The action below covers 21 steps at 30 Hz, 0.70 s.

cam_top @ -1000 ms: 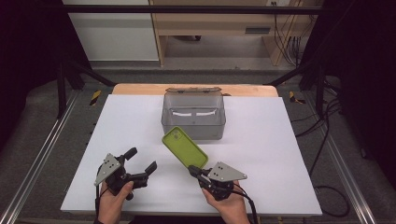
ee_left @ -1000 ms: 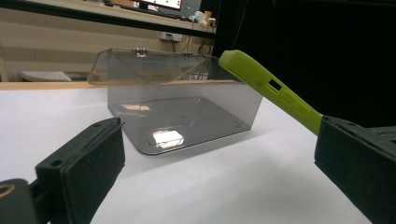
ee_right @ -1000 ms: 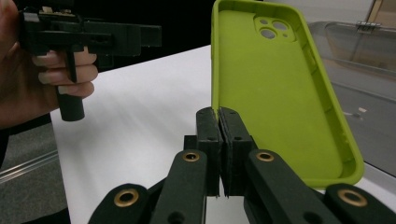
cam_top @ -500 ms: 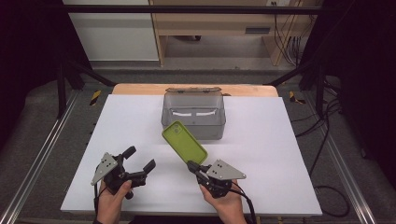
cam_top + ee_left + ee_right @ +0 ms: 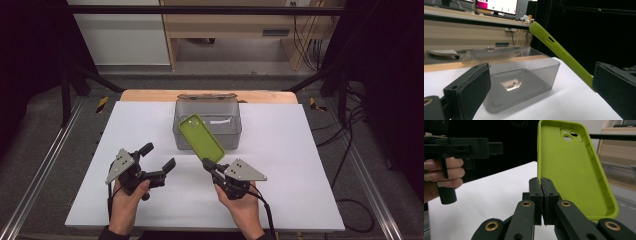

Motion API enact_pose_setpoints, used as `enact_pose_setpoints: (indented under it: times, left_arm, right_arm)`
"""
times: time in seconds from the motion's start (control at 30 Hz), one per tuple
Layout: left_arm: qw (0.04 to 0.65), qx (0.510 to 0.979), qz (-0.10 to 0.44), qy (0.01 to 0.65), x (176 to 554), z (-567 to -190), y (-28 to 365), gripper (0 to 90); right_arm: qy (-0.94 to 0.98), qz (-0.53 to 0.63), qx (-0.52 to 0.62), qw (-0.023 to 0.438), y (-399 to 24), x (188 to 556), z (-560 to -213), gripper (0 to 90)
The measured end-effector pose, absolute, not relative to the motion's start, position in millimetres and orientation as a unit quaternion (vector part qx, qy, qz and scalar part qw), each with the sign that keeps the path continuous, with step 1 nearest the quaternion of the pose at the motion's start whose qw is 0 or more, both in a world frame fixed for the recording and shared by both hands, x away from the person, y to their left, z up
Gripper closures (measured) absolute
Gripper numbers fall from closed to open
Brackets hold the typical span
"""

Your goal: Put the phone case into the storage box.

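Note:
A lime-green phone case [image 5: 201, 137] hangs tilted above the table, its upper end in front of the clear grey box [image 5: 232, 137]. My right gripper [image 5: 207, 164] is shut on the case's lower edge. In the right gripper view the two pads [image 5: 541, 185] pinch the case's rim, and the case [image 5: 571, 170] shows its hollow inside with the camera cutout at the top. My left gripper [image 5: 159, 156] is held above the table to the left, open and with nothing in it. In the left gripper view its jaws [image 5: 541, 75] frame the box [image 5: 544, 72], with the case [image 5: 559, 50] slanting up on the right.
The box sits open at the middle back of the white table [image 5: 280, 150], its lid folded back, and a small pale item lies on its floor [image 5: 510, 84]. A wooden strip [image 5: 150, 95] runs along the table's far edge. Black frame bars stand at both sides.
Both hands have risen. The right gripper has carried the green case up and farther toward the box. The left gripper stays open.

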<state>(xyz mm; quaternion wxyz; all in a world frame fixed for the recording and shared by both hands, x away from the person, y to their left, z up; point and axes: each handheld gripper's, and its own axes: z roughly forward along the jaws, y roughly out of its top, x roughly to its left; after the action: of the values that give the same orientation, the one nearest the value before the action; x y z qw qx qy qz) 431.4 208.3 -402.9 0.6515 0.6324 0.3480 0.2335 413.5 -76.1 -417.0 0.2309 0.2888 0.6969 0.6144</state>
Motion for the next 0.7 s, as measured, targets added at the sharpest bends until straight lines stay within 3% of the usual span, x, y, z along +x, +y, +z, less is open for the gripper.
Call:
enact_pose_setpoints:
  times: [0.2,0.53,0.7]
  left_arm:
    - [0.664,0.614,0.221,0.365,448.4,-398.8,201.9,1.7]
    - [0.655,0.631,0.200,0.365,431.6,-412.9,194.5,1.9]
    - [0.671,0.606,0.194,0.381,425.3,-409.9,196.5,5.5]
  right_arm:
    - [0.684,0.623,0.299,0.233,-75.0,419.8,-412.3,87.9]
    - [0.695,0.615,0.294,0.229,-67.8,413.5,-423.1,87.9]
    - [0.702,0.611,0.288,0.227,-61.1,409.7,-427.1,87.9]
